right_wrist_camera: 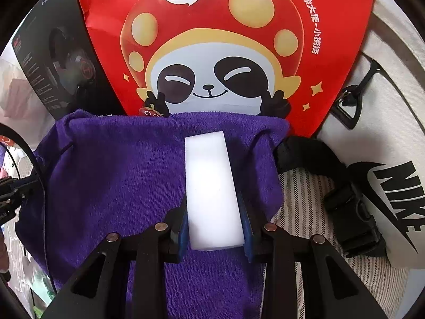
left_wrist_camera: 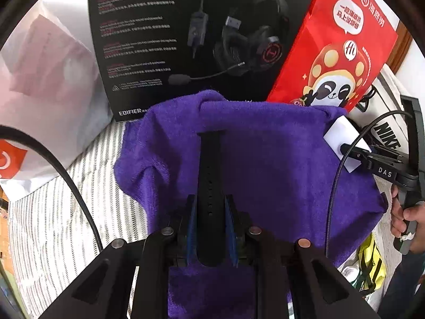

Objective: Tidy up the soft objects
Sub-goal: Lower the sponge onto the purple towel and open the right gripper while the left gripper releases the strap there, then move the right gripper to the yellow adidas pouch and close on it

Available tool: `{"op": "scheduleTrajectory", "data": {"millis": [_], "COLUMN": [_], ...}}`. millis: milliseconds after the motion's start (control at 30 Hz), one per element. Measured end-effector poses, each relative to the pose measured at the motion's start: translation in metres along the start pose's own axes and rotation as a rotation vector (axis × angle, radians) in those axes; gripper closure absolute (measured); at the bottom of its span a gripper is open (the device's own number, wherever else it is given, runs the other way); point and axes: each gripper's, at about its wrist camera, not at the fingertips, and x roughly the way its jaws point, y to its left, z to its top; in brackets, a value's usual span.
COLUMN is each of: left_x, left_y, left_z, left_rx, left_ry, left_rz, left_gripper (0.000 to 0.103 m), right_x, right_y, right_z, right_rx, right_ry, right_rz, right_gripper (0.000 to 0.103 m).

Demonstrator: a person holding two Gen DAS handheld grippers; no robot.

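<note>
Over the purple towel [left_wrist_camera: 279,164] spread on the striped bedding [left_wrist_camera: 79,186], the left gripper [left_wrist_camera: 211,220] is clamped on a black strap [left_wrist_camera: 209,175] while the right gripper [right_wrist_camera: 215,220] pinches a white foam block [right_wrist_camera: 209,186], both before a red panda bag [right_wrist_camera: 220,40] and a headset box [left_wrist_camera: 172,40].

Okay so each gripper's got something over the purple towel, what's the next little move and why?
Probably lower both a touch further and set the pieces on the purple towel. The right gripper is clamped on a white foam block, the left gripper on a black strap, and both point down over the towel. I can't tell whether either piece touches it yet.
</note>
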Motion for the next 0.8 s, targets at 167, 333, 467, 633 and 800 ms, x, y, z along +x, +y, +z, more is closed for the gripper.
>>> {"op": "scheduleTrajectory", "data": {"millis": [167, 333, 467, 633, 800], "left_x": [0.014, 0.018, 0.017, 0.004, -0.008], "left_y": [0.001, -0.002, -0.001, -0.001, -0.005], "left_z": [-0.003, -0.006, -0.007, -0.005, -0.005], "left_rx": [-0.004, -0.001, -0.006, 0.003, 0.013], "left_ry": [0.032, 0.037, 0.031, 0.007, -0.017], "left_rz": [0.006, 0.011, 0.003, 0.007, 0.022], "left_gripper": [0.083, 0.081, 0.064, 0.052, 0.052], "right_x": [0.002, 0.001, -0.001, -0.013, -0.017], "right_y": [-0.001, 0.003, 0.011, 0.016, 0.022], "right_z": [-0.001, -0.002, 0.003, 0.005, 0.007], "right_rx": [-0.006, -0.016, -0.027, -0.062, -0.069], "right_ry": [0.011, 0.023, 0.012, -0.009, -0.013], "right_rz": [0.005, 0.010, 0.015, 0.002, 0.002], "right_gripper": [0.070, 0.066, 0.039, 0.034, 0.034]}}
